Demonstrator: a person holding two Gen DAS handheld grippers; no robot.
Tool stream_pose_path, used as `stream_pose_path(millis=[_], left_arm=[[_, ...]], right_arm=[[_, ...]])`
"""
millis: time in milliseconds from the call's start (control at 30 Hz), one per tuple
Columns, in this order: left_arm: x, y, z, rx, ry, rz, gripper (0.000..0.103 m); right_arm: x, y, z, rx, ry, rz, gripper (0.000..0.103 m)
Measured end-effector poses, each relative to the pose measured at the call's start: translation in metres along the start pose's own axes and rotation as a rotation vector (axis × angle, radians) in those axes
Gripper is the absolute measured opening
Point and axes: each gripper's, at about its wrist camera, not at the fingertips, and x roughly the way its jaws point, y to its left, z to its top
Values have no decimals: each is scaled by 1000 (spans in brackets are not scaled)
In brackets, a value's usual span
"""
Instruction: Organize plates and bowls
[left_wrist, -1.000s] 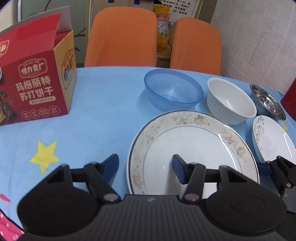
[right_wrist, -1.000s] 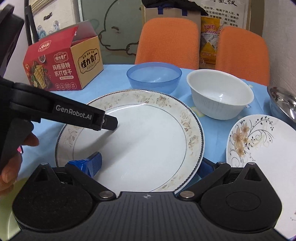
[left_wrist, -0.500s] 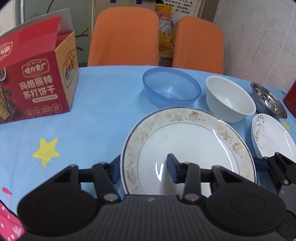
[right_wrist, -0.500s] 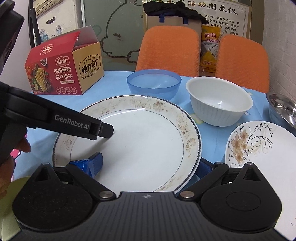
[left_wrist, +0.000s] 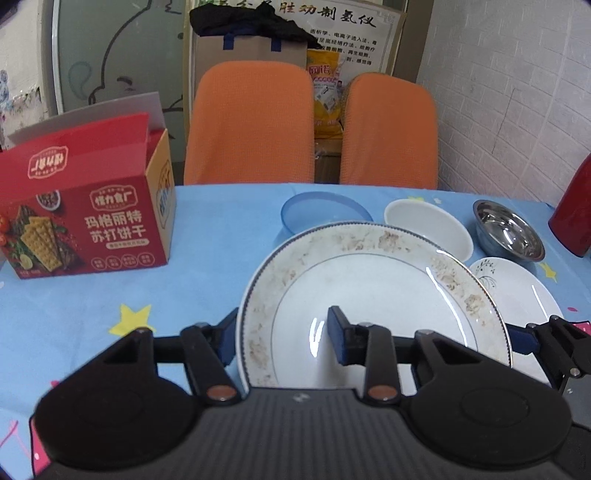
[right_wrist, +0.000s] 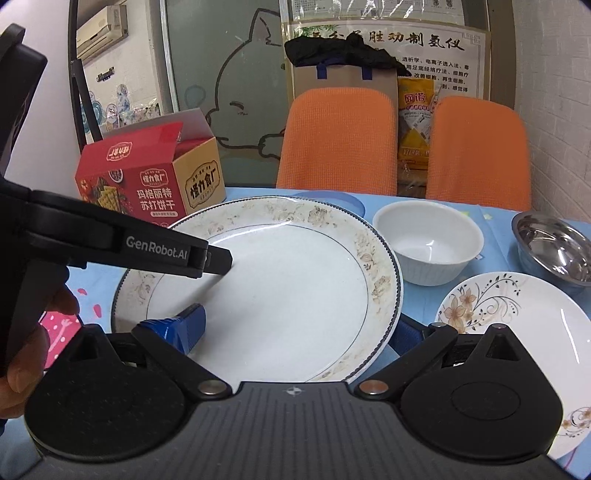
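A large white plate with a brown floral rim (left_wrist: 373, 291) (right_wrist: 280, 280) is lifted off the blue table and tilted. My left gripper (left_wrist: 282, 338) grips its left edge, one finger under the rim and one on top. My right gripper (right_wrist: 295, 328) grips its right edge the same way. Behind it stand a blue plastic bowl (left_wrist: 306, 214), a white bowl (left_wrist: 428, 227) (right_wrist: 430, 243) and a steel bowl (left_wrist: 508, 229) (right_wrist: 554, 247). A small flowered plate (left_wrist: 517, 291) (right_wrist: 513, 317) lies on the right.
A red cracker box (left_wrist: 85, 218) (right_wrist: 147, 181) stands open at the left on the blue tablecloth (left_wrist: 110, 288). Two orange chairs (left_wrist: 251, 125) stand behind the table. A red container (left_wrist: 574, 221) is at the right edge.
The large plate has risen off the table and tilted, held by both grippers. It now hides most of the blue bowl. The left fingers closed on its rim.
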Motion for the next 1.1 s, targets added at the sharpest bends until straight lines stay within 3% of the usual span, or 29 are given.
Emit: stream_pose_path(millis=[267, 600, 933, 1000, 1100], left_arm=[[-52, -6, -47, -29, 9, -4, 33], [-78, -4, -122, -75, 84, 25, 33], [-71, 11, -137, -142, 107, -18, 33], [-72, 11, -137, -142, 104, -22, 36], [-84, 11, -132, -145, 57, -31, 49]], right_arm=[[-51, 19, -28, 24, -4, 20, 90], [-79, 46, -84, 42, 84, 42, 90], [-72, 61, -98, -59, 94, 5, 90], [-71, 60, -100, -81, 97, 3, 90], [-69, 47, -100, -21, 115, 43, 87]])
